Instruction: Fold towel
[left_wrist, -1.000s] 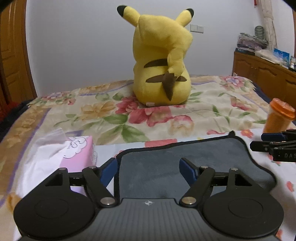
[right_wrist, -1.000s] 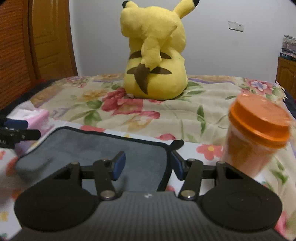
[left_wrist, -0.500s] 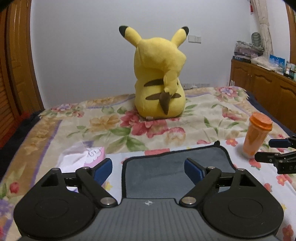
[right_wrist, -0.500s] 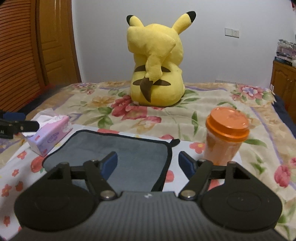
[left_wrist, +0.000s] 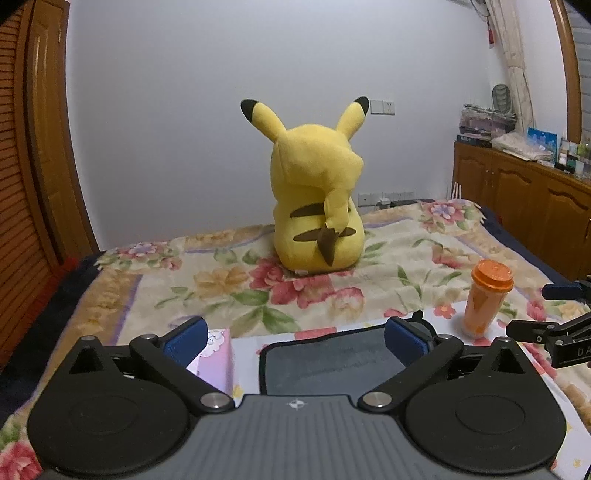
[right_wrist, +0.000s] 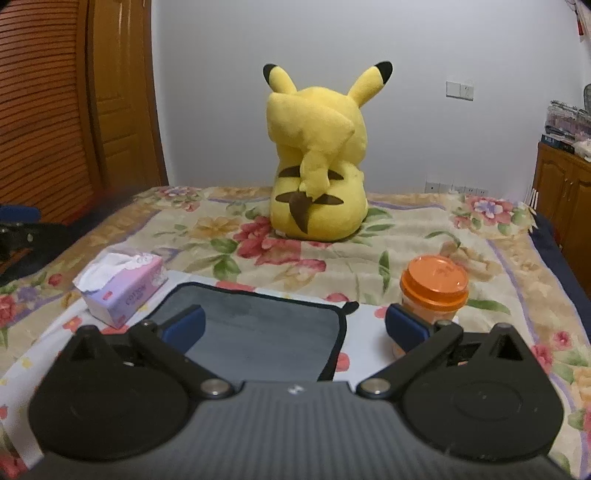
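Note:
A grey towel with a dark border (left_wrist: 332, 363) lies flat on the flowered bed; it also shows in the right wrist view (right_wrist: 258, 325). My left gripper (left_wrist: 293, 341) is wide open and empty, raised above and behind the towel's near edge. My right gripper (right_wrist: 293, 326) is wide open and empty, raised above the towel's near right part. The right gripper's fingers (left_wrist: 546, 325) show at the right edge of the left wrist view.
A pink tissue box (right_wrist: 123, 286) lies left of the towel. An orange-lidded cup (right_wrist: 434, 291) stands to its right. A yellow Pikachu plush (right_wrist: 317, 162) sits behind on the bed. Wooden cabinets (left_wrist: 524, 199) stand at the right, a wooden door (right_wrist: 118, 96) at the left.
Both grippers have risen and pulled back from the towel and opened wider. The towel stays flat on the bed.

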